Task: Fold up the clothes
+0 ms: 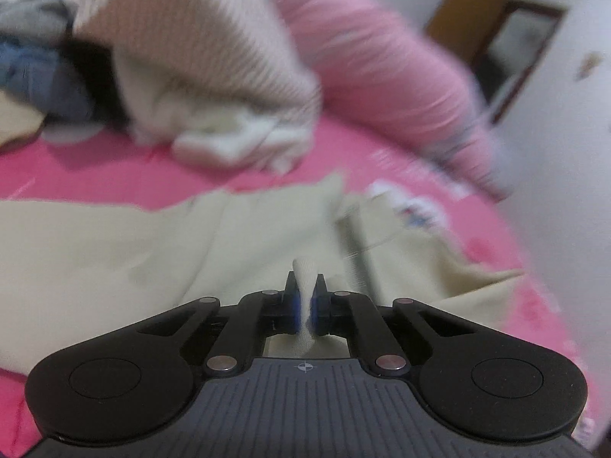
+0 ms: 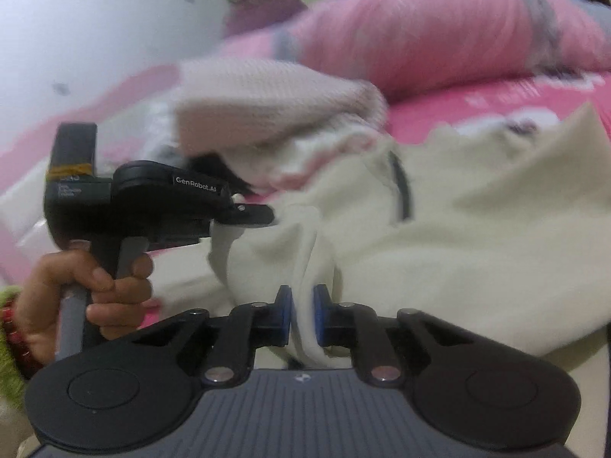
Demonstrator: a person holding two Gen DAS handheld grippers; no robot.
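Note:
A cream garment (image 1: 114, 252) lies spread over the pink bed sheet (image 1: 95, 175). My left gripper (image 1: 305, 294) is shut on a fold of that cream fabric, which sticks up between the blue pads. In the right wrist view the same cream garment (image 2: 477, 236) is bunched and lifted, and my right gripper (image 2: 303, 313) is shut on a ridge of it. The left gripper (image 2: 252, 217) shows there from the side, pinching the cloth, with a person's hand (image 2: 95, 286) on its handle.
A beige striped knit top (image 1: 198, 57) lies on a pile of clothes at the back left, with blue and grey garments (image 1: 42, 76) beside it. A pink rolled blanket (image 1: 385, 76) lies along the far side. A white wall (image 1: 573, 152) is to the right.

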